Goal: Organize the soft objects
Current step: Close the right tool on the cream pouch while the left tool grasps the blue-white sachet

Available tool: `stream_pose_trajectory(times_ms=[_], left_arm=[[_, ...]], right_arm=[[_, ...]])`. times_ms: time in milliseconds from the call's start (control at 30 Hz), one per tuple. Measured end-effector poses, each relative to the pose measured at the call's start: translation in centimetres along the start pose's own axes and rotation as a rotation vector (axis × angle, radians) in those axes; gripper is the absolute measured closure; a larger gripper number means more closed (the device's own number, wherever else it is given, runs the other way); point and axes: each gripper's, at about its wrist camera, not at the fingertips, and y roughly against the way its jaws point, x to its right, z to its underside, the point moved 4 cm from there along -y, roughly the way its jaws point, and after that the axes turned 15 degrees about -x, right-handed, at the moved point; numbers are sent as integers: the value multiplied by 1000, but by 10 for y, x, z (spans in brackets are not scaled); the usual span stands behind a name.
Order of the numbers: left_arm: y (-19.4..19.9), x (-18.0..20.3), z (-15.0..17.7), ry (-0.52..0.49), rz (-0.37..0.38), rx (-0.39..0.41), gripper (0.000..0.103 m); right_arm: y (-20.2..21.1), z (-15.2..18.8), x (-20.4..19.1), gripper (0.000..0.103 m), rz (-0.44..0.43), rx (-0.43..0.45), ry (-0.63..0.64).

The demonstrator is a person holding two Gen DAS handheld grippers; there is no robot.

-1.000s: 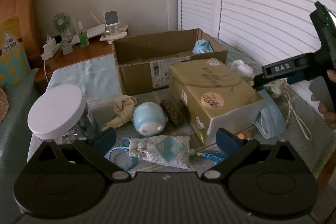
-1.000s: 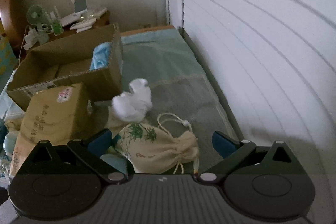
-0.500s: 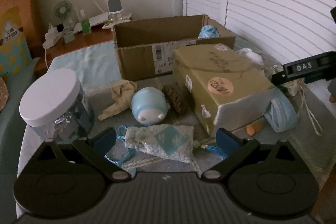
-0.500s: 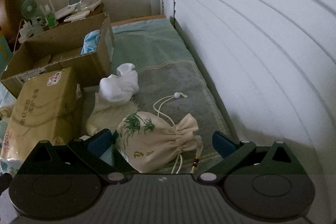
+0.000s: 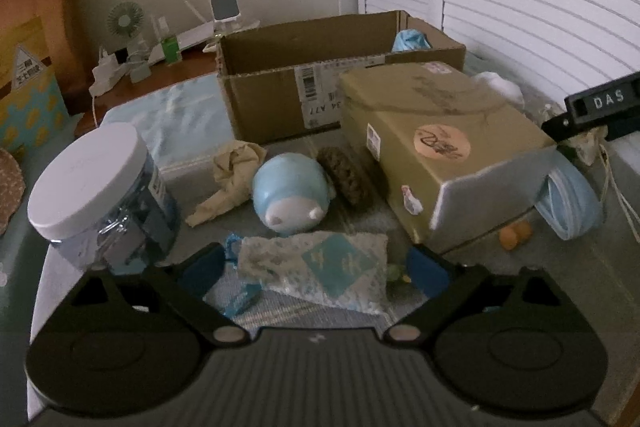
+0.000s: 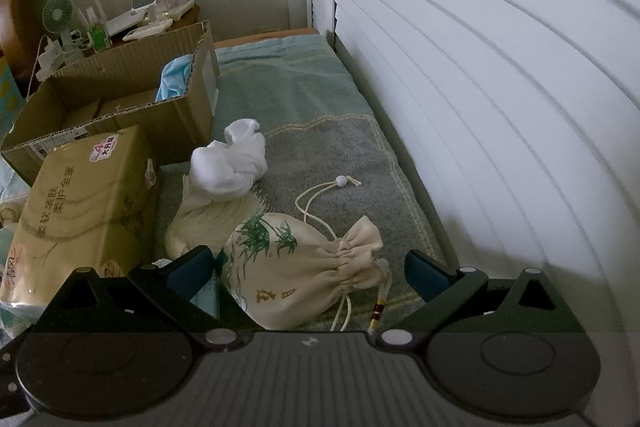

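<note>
Tissue pack (image 6: 84, 203), "4" label (image 6: 102, 149)

White-lidded jar (image 5: 92, 187), small desk fan (image 5: 125, 19), possibly a phone stand (image 5: 223, 7), louvered doors (image 6: 500, 87)

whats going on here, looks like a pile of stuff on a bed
A person holds two grippers over soft items on a bed. The left gripper is open around a flat blue-and-white patterned sachet. The right gripper is open around a cream drawstring pouch with green bamboo print. Neither is gripped yet. An open cardboard box sits behind.
</note>
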Motion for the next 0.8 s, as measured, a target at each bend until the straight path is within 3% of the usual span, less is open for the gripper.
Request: stream_pose_trajectory(times_ms=[67, 667, 800], left_arm=[[-2, -2, -1, 9, 14, -12, 19], [-3, -3, -1, 33, 42, -29, 19], [-3, -4, -1, 32, 57, -30, 24]], right_arm=[[0, -1, 0, 0, 2, 1, 0], [-11, -6, -9, 0, -21, -18, 11], [-12, -5, -11, 8, -9, -18, 21]])
